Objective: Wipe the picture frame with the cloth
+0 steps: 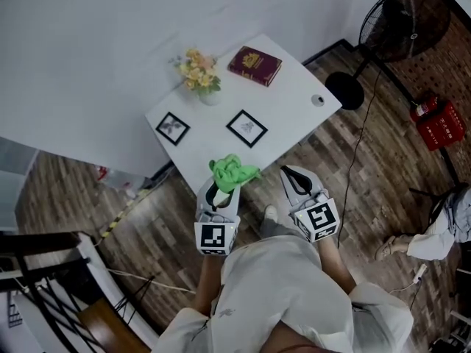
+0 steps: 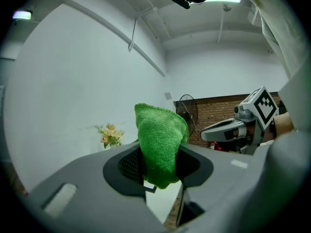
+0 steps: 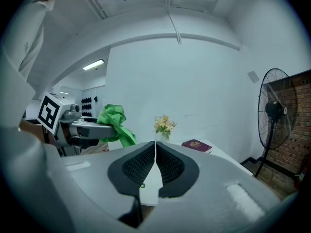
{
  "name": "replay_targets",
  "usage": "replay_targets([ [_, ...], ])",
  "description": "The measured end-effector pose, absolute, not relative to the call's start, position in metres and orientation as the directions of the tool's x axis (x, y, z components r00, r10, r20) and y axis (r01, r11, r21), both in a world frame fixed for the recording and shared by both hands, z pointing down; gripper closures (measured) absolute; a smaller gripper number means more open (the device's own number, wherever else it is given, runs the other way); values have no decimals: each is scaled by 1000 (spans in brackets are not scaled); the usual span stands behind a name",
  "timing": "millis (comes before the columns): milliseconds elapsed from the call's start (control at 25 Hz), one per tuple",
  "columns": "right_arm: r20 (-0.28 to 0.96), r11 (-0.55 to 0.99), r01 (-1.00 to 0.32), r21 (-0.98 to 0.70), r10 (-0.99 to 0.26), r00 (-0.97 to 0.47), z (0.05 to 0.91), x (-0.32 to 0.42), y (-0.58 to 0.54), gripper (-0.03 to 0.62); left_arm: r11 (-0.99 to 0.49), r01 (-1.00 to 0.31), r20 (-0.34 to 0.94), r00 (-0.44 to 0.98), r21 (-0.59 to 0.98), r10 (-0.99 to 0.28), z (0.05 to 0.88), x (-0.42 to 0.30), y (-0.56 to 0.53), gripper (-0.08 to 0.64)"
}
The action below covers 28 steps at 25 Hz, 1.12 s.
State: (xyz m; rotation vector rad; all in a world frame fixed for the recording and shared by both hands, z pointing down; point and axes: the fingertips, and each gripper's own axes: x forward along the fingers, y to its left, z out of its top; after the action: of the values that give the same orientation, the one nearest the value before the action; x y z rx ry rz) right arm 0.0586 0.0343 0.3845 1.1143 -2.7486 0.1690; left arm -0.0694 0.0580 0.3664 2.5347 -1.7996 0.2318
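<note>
Two black picture frames lie flat on the white table (image 1: 294, 101): one (image 1: 246, 128) near the middle, another (image 1: 172, 128) at its left end. My left gripper (image 1: 223, 184) hangs off the table's near edge, shut on a bunched green cloth (image 1: 233, 171) that sticks up between the jaws (image 2: 160, 144). To its right, my right gripper (image 1: 291, 175) is shut with nothing in it, jaws meeting in the right gripper view (image 3: 155, 161). The cloth (image 3: 114, 124) also shows there at left.
A vase of yellow flowers (image 1: 199, 72) and a dark red book (image 1: 255, 65) stand at the table's far side, and a small round object (image 1: 317, 100) at its right end. A black floor fan (image 1: 401, 20) and a red box (image 1: 440, 120) stand to the right on the wooden floor.
</note>
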Motion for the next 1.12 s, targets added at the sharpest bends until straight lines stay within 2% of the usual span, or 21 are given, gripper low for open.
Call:
replay_targets([
  [280, 213, 741, -669, -59, -646, -733, 390, 67, -9, 580, -308, -948, 142, 295, -79, -945, 364, -59, 19, 391],
  [520, 234, 760, -646, -78, -616, -753, 404, 61, -34, 580, -278, -957, 204, 257, -81, -945, 385, -67, 2, 391],
  [840, 260, 785, -613, -92, -575, -776, 426, 42, -58, 578, -285, -953, 257, 251, -105, -933, 413, -78, -29, 391],
  [1120, 328, 775, -621, -114, -561, -760, 459, 21, -101, 578, -328, -941, 314, 286, -87, -905, 446, -91, -75, 391],
])
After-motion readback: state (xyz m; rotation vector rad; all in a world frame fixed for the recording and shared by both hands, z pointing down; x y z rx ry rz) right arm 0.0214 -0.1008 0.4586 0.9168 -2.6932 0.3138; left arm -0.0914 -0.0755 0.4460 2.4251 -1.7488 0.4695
